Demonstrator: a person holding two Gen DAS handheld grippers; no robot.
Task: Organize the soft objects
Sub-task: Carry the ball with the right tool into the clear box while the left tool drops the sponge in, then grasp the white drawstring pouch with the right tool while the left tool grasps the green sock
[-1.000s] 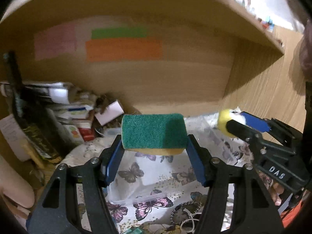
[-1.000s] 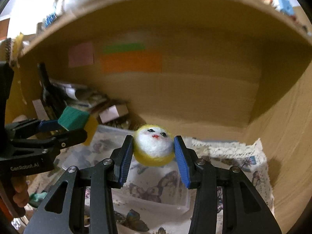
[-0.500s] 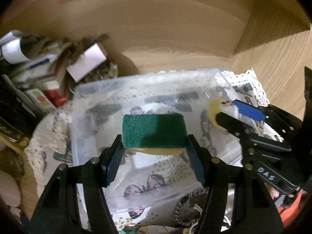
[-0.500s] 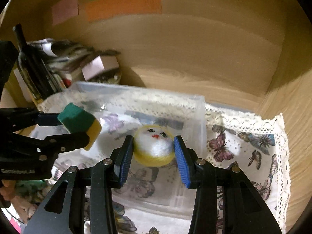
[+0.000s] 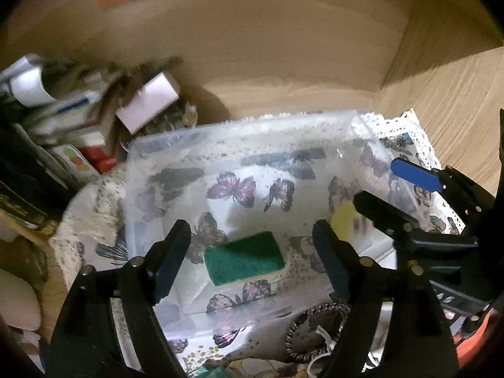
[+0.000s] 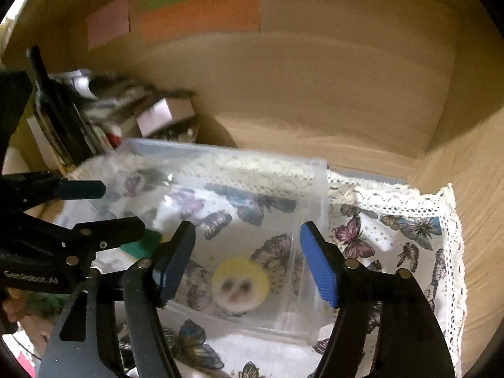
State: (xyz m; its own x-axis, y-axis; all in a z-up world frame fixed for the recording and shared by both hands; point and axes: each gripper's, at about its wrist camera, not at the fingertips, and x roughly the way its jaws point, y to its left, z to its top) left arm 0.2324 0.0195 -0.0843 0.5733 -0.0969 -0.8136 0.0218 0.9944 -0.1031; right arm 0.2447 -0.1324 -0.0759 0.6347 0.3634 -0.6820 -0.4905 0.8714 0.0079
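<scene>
Left tongs (image 5: 250, 245): I see them spread wide with nothing between the pads, poised above the box.
Right tongs (image 6: 247, 258): also spread wide and empty, over the same box; from the left wrist view they sit at the right edge (image 5: 387, 189).
Sponge (image 5: 244, 258): one, green scrub face up with a yellow layer under it, lying inside the box, clear of both left pads.
Felt ball (image 6: 240, 283): one, yellow rim around a white face, blurred, lying inside the box between and beyond my right pads, touching neither.
Box (image 6: 226, 154): one clear plastic bin, open-topped, holding two soft things in all.
Cloth (image 6: 409, 220): one white butterfly-print cloth with a lace edge, under the box, spread on the shelf floor.
Clutter (image 5: 78, 119): a blurred pile of papers and small cartons left of the box; count not readable.
Back wall notes (image 6: 201, 15): three coloured strips, one pink, one green, one orange.
</scene>
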